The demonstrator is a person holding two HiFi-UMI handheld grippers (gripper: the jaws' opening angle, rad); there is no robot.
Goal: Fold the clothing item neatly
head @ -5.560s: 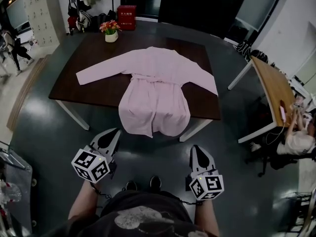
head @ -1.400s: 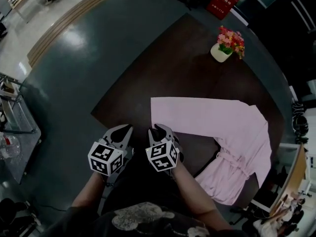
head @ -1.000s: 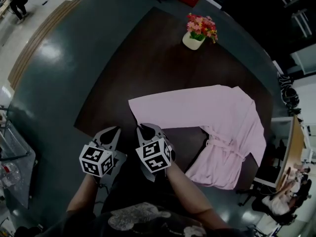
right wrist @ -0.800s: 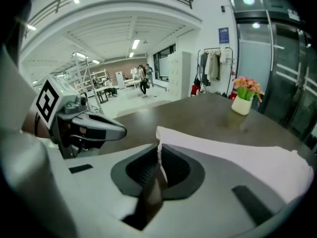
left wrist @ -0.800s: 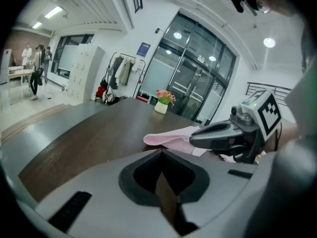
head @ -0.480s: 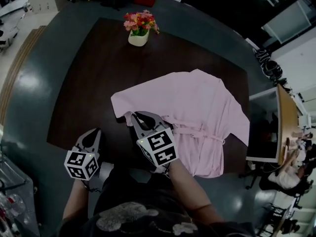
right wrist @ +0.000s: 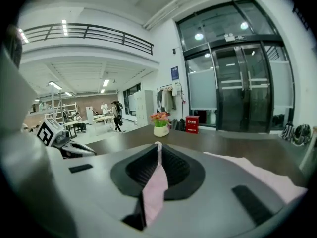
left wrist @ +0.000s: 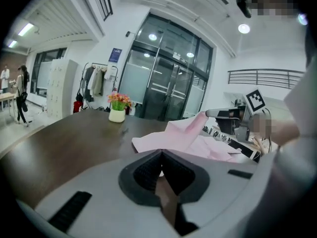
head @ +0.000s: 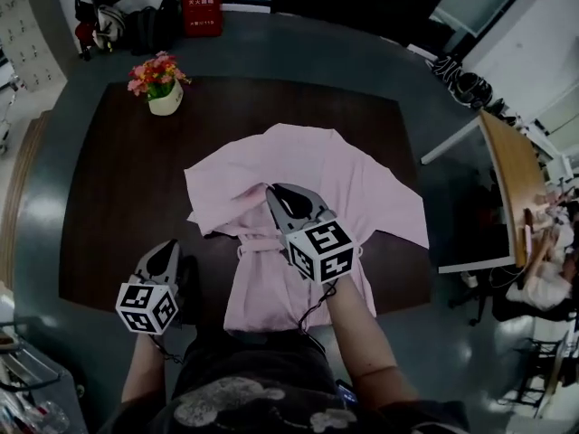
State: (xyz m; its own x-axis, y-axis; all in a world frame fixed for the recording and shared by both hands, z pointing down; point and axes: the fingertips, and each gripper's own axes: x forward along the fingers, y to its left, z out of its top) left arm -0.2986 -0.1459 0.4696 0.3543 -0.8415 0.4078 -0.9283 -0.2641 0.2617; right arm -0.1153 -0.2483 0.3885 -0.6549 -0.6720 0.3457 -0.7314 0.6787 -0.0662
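The dark table (head: 99,206) carries the pink robe (head: 362,188), which lies across its middle with the hem hanging over the near edge; one sleeve (head: 217,202) is raised from the wood and brought over the chest. The step in hand, as I judge it, is the folding-in of this sleeve. The right gripper (head: 276,191) has its jaws pressed on a strip of the pink cloth; the left gripper (head: 166,250) is closed with nothing between its jaws and hangs near the table's near edge, apart from the robe. The next move calls for laying the sleeve flat on the body and then letting go, without dragging the cloth beneath. The red box (head: 202,9) on the floor bears pale characters, too small to read; the flower pot (head: 166,100) shows no label.
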